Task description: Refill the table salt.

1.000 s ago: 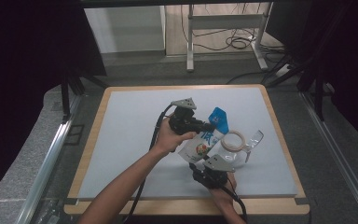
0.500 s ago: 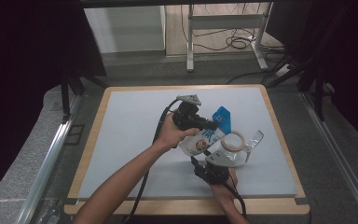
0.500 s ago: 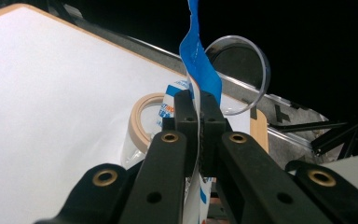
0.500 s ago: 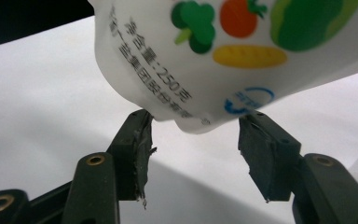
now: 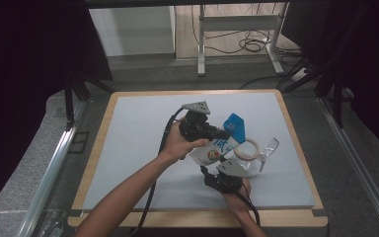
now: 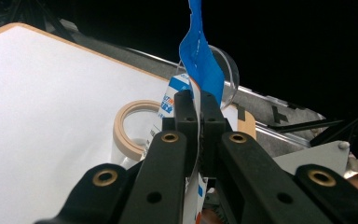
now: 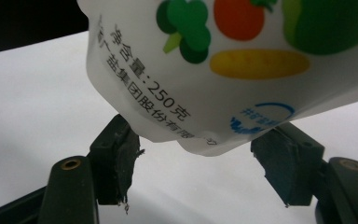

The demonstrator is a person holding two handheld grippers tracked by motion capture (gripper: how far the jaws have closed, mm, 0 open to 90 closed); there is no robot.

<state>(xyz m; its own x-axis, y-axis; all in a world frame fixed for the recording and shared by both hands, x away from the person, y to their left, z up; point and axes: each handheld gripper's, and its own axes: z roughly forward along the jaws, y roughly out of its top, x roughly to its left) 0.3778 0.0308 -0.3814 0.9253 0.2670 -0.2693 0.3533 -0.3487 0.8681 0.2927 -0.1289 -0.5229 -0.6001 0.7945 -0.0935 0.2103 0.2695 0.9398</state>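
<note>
The left gripper (image 6: 196,122) clamps the pouch (image 5: 216,148) just beside the tape roll (image 5: 248,149); the right gripper (image 7: 196,161) (jaws just opening) grips nothing.

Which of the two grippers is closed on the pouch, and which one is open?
The left gripper is shut on the white pouch near its blue top. The right gripper stands open under the pouch's bottom; its jaws have just been opening.

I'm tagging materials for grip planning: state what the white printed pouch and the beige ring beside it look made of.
White printed pouch: seemingly thin plastic film, slightly glossy; it bends and creases softly, and flattens where the left gripper pinches it.
Beige ring: probably a paper masking-tape roll, matte, with a layered edge.
</note>
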